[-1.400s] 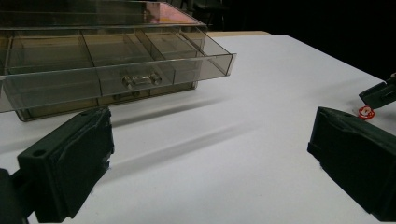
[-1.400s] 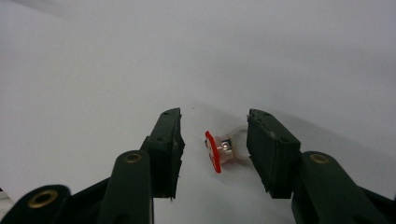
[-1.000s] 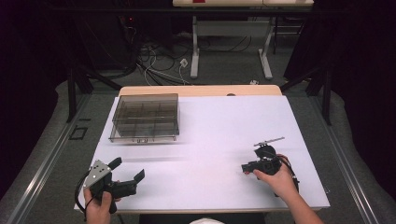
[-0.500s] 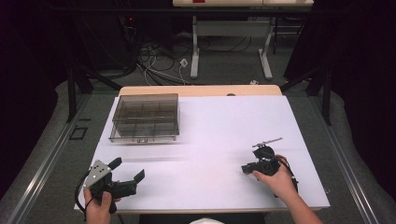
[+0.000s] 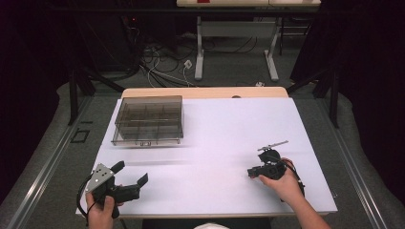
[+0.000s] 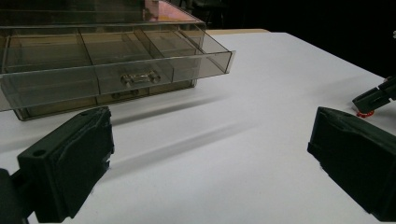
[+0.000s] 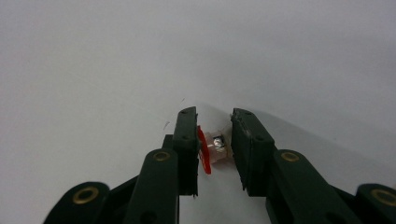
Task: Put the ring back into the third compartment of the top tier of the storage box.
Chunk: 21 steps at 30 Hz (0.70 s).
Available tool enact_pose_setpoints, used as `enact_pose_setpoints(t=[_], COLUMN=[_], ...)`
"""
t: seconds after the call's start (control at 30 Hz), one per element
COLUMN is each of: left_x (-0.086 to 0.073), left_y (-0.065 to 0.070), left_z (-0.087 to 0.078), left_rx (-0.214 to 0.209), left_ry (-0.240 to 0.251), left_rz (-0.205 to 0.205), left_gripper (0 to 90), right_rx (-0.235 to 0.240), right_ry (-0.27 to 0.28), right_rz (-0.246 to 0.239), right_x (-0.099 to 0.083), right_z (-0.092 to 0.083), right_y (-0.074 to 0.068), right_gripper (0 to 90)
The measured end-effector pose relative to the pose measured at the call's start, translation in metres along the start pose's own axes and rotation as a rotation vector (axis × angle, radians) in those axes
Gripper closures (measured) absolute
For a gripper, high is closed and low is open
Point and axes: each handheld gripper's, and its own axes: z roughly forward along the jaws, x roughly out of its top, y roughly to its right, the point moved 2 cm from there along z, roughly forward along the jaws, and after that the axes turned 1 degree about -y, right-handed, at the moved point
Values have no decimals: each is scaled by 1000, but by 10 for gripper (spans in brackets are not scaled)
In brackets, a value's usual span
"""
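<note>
Right tool (image 7: 214, 142) sits low over the tabletop (image 5: 224, 138) nr the front-right corner, jaws nearly closed w/ a small part (image 7: 215, 148) pinched between them: red disc flat against the left jaw, pale stub w/ a shiny metal bit toward the right jaw. In the high view the right tool (image 5: 251, 172) is in the person's right hand (image 5: 282, 183), jaws pointing toward the left edge. Left tool (image 5: 130, 172) is at the front-left corner, held in the left hand (image 5: 101, 210), jaws wide apart, nothing between them. Clear compartment box (image 5: 148, 119) sits toward the back-left, drawer (image 6: 116, 70) pulled out a little, well apart from both tools. From the left gripper view, the right tool's tip and a speck of red show at the far right.
</note>
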Motion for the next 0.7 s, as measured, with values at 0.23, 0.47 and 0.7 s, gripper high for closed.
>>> enact_pose_setpoints(t=[0.23,0.47,0.7], left_x=[0,0,0], left_y=[0,0,0], left_z=[0,0,0], left_rx=[-1,-1,-3], left_ry=[-1,-1,-1], left_rz=[-1,-1,-1], left_gripper=[2,2,2], right_rx=[-4,1,22], right_ry=[0,-2,6], right_rz=[-17,-19,-18], right_x=[0,0,0], right_z=[-2,-2,-2], right_y=[-1,-2,-3], right_gripper=[746,746,747])
